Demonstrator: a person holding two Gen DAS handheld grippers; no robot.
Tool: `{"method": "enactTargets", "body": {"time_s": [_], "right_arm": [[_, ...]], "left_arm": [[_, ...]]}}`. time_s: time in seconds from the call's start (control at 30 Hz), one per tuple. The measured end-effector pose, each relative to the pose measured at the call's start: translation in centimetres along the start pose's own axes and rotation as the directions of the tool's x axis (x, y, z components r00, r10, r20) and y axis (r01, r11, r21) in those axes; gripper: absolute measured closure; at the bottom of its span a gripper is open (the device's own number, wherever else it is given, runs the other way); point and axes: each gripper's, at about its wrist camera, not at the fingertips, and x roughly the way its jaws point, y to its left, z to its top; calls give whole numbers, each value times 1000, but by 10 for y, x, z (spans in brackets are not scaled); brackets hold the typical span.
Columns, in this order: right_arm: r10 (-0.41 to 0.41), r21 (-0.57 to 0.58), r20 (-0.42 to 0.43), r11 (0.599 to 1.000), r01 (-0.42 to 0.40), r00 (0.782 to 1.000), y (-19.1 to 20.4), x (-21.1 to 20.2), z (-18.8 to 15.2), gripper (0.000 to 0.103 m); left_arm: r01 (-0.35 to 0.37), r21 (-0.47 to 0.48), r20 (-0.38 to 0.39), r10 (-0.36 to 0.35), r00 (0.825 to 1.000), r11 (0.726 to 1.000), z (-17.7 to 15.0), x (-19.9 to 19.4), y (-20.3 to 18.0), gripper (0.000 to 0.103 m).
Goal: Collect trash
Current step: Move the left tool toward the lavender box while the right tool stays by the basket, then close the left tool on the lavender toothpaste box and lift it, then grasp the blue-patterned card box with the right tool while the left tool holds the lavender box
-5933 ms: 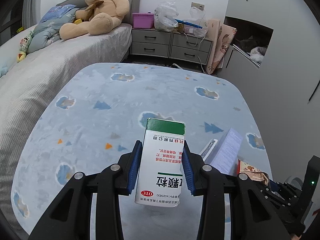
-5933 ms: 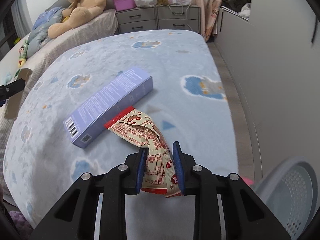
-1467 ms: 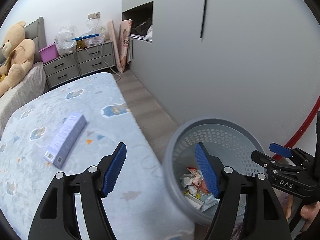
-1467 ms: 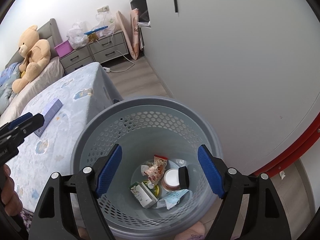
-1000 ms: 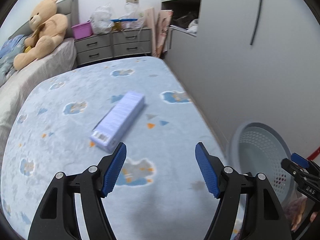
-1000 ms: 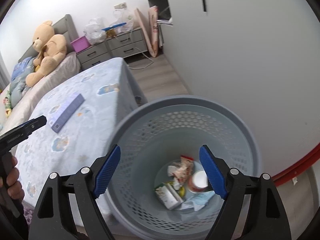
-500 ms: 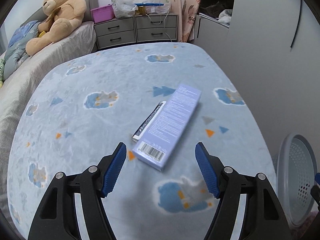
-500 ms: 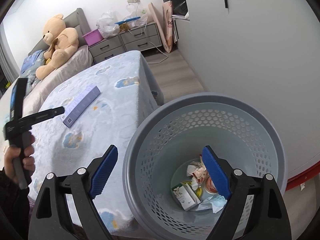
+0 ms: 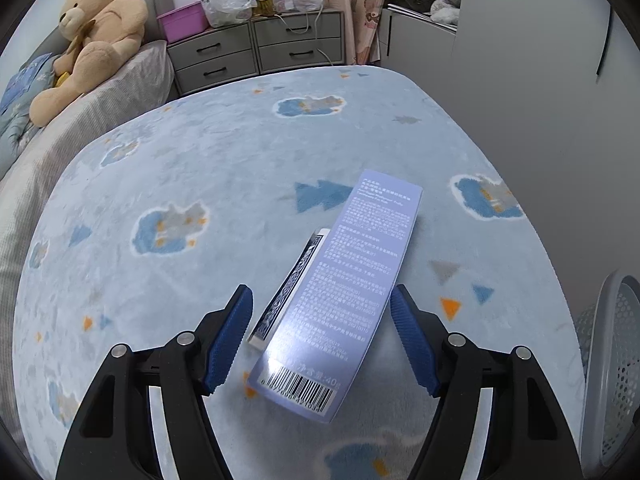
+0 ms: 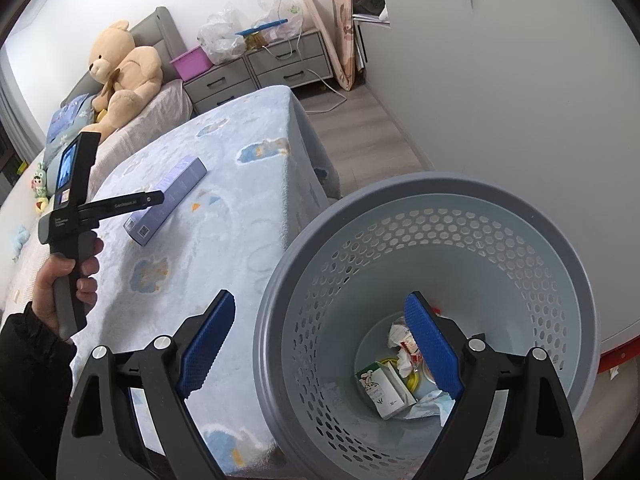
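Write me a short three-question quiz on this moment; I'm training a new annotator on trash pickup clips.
1. True or false: the left gripper is shut on the purple box.
2. Where does the green-and-white carton lie? A) on the blue blanket B) in the grey basket C) on the dresser
3. Fill in: the right gripper holds ____.

Key
1. False: its jaws are open, one on each side of the box's near end.
2. B
3. Nothing: open, its right finger over the basket.
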Motion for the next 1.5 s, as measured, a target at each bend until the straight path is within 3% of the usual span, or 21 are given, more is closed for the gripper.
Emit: {"method": "enactTargets", "body": {"time_s": [0.23, 0.53, 0.8, 1.03, 1.17, 1.5], "right_arm": [[3, -4, -12, 1000, -3, 1000, 1, 4, -1, 18], [-3, -1, -17, 1000, 3, 1000, 0, 6, 0, 18], [-20, -5, -16, 1000, 20, 1000, -2, 6, -1, 18], [-5, -40, 2, 999, 5, 1000, 17, 8, 3, 18], [15, -75, 12, 997, -14, 1000, 43, 17, 14, 18], [100, -166, -16, 981, -101, 995, 127, 72, 54, 18]], "left_arm": [[0, 24, -22, 1, 1000, 1000, 6, 16, -9, 35], [14, 56, -9, -14, 1000, 998, 2, 10, -25, 57], [64, 7, 28, -65, 998, 998, -6, -21, -22, 60], [76, -77, 149, -64, 987, 994, -2, -76, 6, 59], [48, -128, 209, -20, 978, 991, 1, -101, 31, 59], [-2, -253, 236, 63, 970, 967, 3, -118, 95, 59]]}}
